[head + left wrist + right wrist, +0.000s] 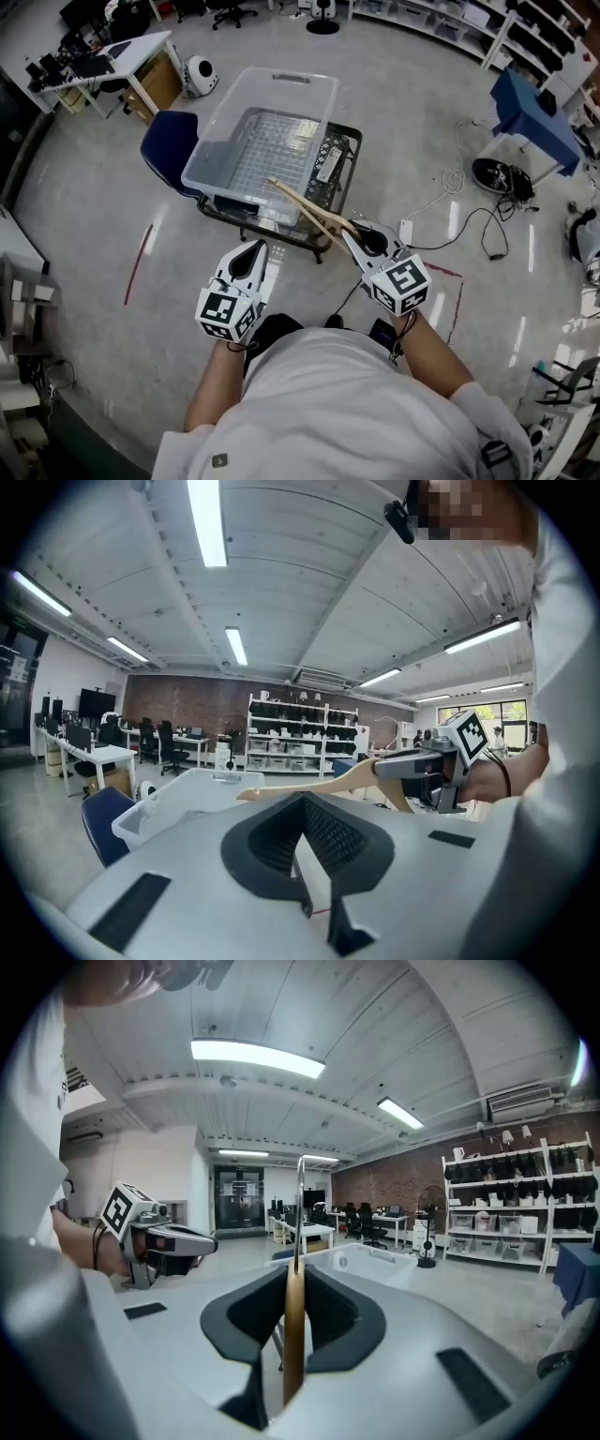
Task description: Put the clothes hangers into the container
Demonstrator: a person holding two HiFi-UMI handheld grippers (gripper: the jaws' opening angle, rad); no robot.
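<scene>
open from above, crowded at the left

the container (214, 139) stood open at the top, free to enter from above. a blue chair (169, 141) sat just beside its left wall; the black wire cart (339, 176) jutted out at its right. cables (469, 225) trailed over the floor farther right.

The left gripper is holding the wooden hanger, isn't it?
Not quite. It is the right gripper that is holding the wooden hanger. The right gripper view shows its jaws closed on the hanger. The left gripper holds nothing.
</scene>
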